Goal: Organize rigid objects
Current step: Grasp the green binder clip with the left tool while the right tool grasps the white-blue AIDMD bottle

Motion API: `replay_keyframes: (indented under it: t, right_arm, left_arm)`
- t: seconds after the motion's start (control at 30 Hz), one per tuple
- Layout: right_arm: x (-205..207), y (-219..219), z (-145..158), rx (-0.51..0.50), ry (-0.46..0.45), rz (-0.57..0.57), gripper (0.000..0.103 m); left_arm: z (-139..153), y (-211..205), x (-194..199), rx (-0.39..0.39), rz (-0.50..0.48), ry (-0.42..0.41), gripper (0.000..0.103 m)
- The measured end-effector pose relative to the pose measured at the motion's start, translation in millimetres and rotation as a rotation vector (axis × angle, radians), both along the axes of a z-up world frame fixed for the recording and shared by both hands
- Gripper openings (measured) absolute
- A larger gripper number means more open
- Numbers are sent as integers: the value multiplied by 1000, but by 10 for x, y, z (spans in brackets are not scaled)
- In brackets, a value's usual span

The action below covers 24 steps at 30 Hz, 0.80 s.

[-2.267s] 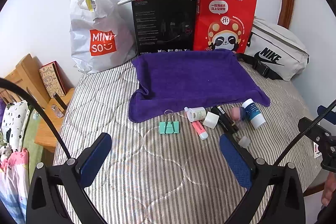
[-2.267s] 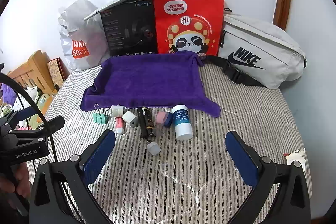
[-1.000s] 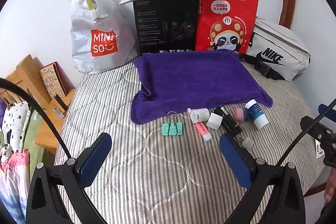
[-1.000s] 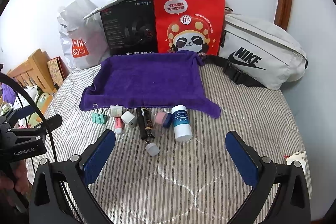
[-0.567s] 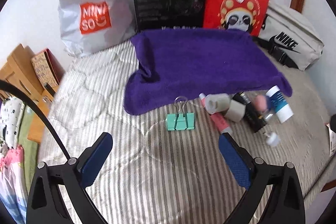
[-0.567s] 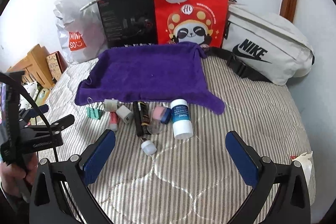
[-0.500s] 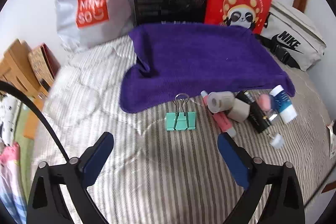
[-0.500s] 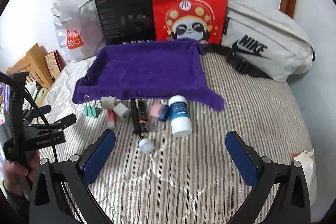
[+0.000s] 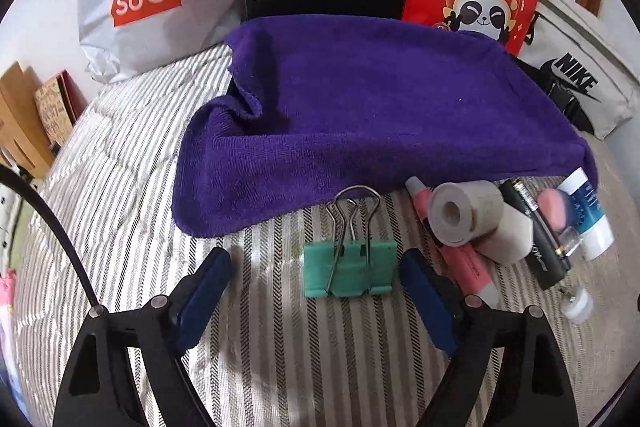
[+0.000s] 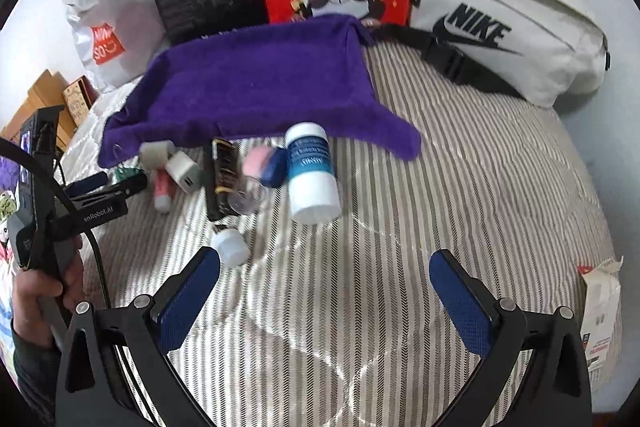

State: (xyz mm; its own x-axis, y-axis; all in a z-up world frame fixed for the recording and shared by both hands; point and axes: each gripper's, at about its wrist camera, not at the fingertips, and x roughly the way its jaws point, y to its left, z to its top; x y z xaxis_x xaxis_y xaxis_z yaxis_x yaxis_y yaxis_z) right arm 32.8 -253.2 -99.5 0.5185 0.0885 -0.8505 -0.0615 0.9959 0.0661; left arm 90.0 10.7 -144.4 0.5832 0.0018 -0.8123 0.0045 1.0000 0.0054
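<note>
- As the left gripper [image 9: 312, 269] is lowered, its jaws, just narrowing, are set astride the green binder clip [image 9: 349, 269], pads not yet touching.
- Clip lies just before the purple towel [image 9: 360, 107].
- Right gripper [image 10: 324, 289] is held wide, empty.
- Next: squeeze, lift onto towel.

1. We see a green binder clip [image 9: 349, 269] lying flat on the striped quilt, wire handles toward the purple towel [image 9: 360, 115]
2. We see a pink tube [image 9: 468, 267], tape roll [image 9: 464, 213] and black tube [image 9: 540, 239] clustered at the towel's edge
3. We see a white bottle with a blue label [image 10: 311, 173] on its side, a small white cap [image 10: 230, 247] nearby
</note>
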Motion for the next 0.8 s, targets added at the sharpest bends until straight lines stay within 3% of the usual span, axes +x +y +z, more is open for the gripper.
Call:
replay_keyframes:
  t: [0.2, 0.27, 0.33, 0.5, 0.57, 0.8]
  right_arm:
    - [99, -51, -106, 2, -10, -6, 103]
    - [165, -60, -138, 4, -13, -16, 102]
    - [238, -61, -160, 13, -17, -20, 102]
    - [456, -33, -231, 31, -20, -8, 96]
    - [530, -18, -267, 25, -7, 8, 86]
    - [706, 157, -378, -67, 13, 120, 70]
  left_arm:
    - [9, -25, -37, -1, -28, -36, 67]
    - [20, -33, -48, 2, -31, -45, 52]
    - [22, -32, -51, 3, -32, -49, 46]
    - [15, -18, -64, 7, -34, -49, 46]
    - [14, -10, -64, -1, -33, -48, 46]
    - [12, -22, -59, 6, -32, -48, 47]
